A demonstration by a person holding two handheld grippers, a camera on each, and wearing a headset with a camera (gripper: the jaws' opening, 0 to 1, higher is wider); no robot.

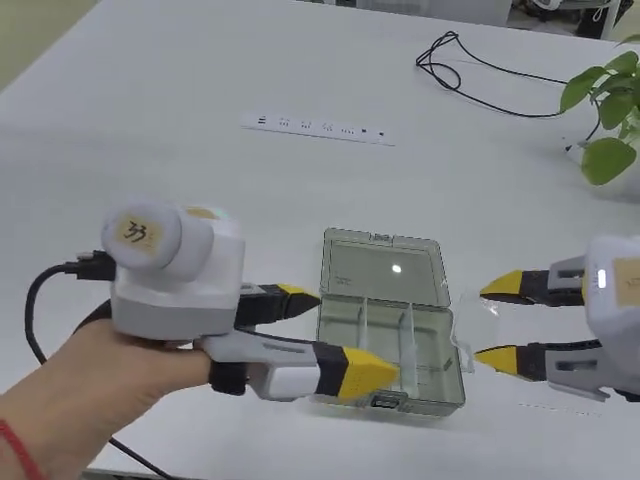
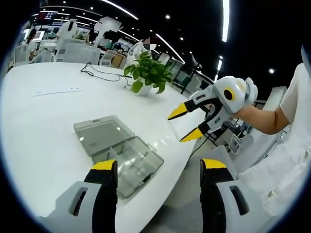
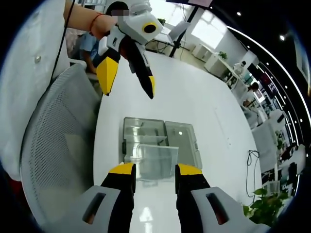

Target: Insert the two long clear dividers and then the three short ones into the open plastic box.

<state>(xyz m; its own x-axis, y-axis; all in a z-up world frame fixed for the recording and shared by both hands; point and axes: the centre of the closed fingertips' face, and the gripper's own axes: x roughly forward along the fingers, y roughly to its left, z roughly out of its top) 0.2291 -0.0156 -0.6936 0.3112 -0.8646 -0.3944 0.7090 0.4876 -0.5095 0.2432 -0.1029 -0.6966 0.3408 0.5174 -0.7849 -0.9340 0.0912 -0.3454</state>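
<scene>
White office bench (image 1: 200, 60) | open plastic box (image 1: 440, 385) mid-bench | left gripper (image 1: 350, 333) fingers apart, empty | right gripper (image 1: 498, 322) fingers clamped on clear divider (image 3: 155, 162) near box | likely light, stiff, slick, brittle; pinch edges gently

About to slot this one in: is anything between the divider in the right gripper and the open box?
Nothing lies between the clear divider and the box. The left gripper hovers by the box's front left corner, off that path.
</scene>
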